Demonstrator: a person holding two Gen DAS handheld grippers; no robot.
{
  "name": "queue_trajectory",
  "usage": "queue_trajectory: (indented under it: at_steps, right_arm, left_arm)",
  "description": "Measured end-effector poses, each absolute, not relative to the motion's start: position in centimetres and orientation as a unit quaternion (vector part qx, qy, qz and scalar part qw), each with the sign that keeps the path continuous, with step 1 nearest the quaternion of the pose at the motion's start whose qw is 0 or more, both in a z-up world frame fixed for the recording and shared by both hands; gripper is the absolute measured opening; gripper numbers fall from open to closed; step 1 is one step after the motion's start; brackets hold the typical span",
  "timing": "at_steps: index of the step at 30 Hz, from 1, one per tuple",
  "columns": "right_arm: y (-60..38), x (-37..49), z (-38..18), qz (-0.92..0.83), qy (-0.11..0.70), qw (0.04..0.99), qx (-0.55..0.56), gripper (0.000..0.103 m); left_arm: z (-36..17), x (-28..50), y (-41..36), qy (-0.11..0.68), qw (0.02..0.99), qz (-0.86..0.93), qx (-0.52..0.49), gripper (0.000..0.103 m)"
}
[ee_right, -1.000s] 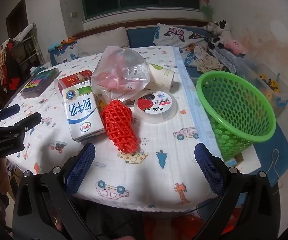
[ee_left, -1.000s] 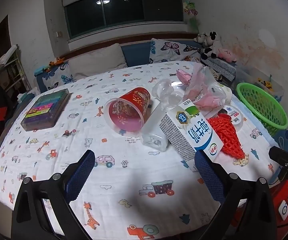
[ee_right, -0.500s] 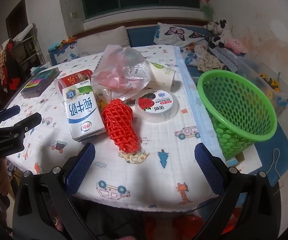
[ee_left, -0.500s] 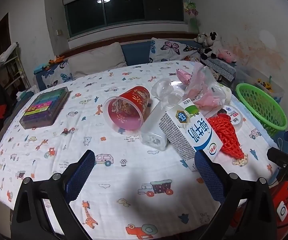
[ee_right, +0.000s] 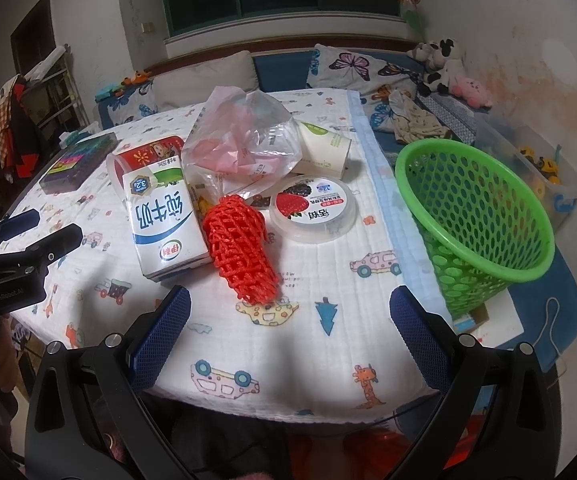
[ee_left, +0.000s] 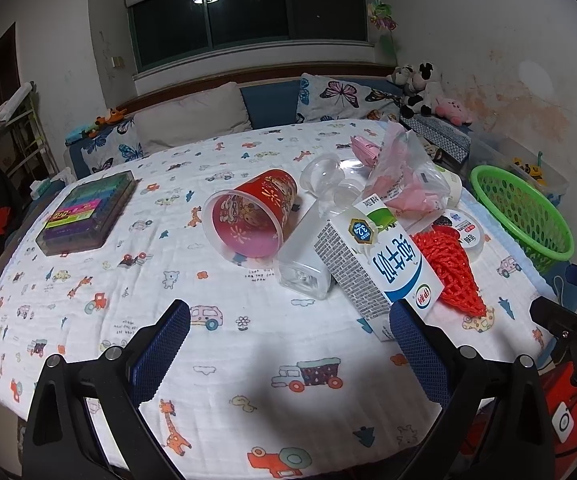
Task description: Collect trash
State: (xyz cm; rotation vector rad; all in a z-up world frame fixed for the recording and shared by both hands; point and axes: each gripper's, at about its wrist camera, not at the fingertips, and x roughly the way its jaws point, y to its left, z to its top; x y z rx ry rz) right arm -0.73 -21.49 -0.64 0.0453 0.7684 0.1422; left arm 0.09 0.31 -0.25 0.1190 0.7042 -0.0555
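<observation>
In the left wrist view the left gripper (ee_left: pixel 288 344) hangs released and empty over the near tablecloth (ee_left: pixel 216 360), with a milk carton (ee_left: pixel 376 264) marked "3.2" lying ahead to its right, a tipped red cup (ee_left: pixel 252 216) to the carton's left. In the right wrist view the right gripper (ee_right: pixel 290 332) is likewise spread and holding nothing, just short of the red foam net (ee_right: pixel 240 248); beyond lies a yogurt tub (ee_right: pixel 314 208) with Chinese print, and the green basket (ee_right: pixel 476 216) stands at the right table edge.
</observation>
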Motion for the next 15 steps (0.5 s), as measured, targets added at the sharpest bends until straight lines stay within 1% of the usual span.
queue_trajectory:
  at_steps: [15]
  right_arm:
    - [-21.78, -0.78, -0.24, 0.075, 0.369, 0.926, 0.031, 0.099]
  left_arm:
    - [-0.14, 0.09, 0.14, 0.341, 0.938, -0.026, 0.055, 0.097]
